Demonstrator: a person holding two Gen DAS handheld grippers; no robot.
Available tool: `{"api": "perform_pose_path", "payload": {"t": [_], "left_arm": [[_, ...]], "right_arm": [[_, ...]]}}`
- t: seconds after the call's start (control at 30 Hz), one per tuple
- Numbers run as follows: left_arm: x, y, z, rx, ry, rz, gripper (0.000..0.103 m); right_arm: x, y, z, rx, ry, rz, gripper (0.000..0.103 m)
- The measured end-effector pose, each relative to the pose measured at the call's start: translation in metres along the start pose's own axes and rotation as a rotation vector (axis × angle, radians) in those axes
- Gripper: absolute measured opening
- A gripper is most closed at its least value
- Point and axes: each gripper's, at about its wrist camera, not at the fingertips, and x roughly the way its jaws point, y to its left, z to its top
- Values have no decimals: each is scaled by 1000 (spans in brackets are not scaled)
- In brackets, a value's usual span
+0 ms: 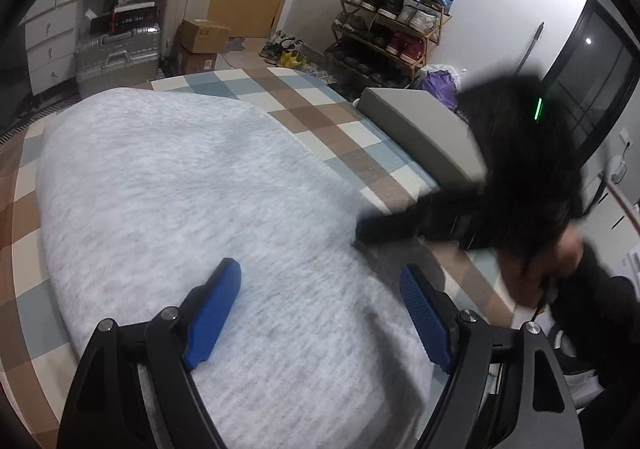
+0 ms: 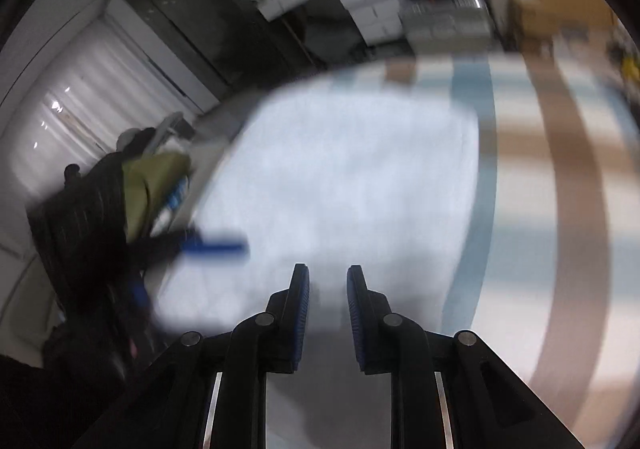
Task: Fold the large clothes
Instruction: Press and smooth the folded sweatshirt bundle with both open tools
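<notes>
A shoe rack (image 1: 390,25) at one o'clock holds sneakers, while the left gripper (image 1: 320,309) gapes wide and the right gripper (image 2: 328,305) stands narrow, empty, over the grey garment (image 1: 192,189).

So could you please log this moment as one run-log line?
garment: grey, flat on checked bed | left gripper: open above it | right gripper: narrow gap, nothing between, blurred

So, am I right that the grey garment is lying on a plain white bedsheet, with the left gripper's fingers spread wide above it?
Not quite: the bedsheet under the grey garment is checked in brown, blue and cream, as the left wrist view shows. The left gripper does have its fingers spread wide above it.
</notes>
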Motion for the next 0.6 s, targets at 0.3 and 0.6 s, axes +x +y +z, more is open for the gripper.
{"api": "perform_pose_path", "payload": {"t": [0.3,0.6], "left_arm": [[-16,42,82,-101,142,98,78],[74,100,101,-136,357,155,77]], "right_arm": [[30,-15,-56,134,-162,81,19],[26,-3,-73,82,-254,45,18]]}}
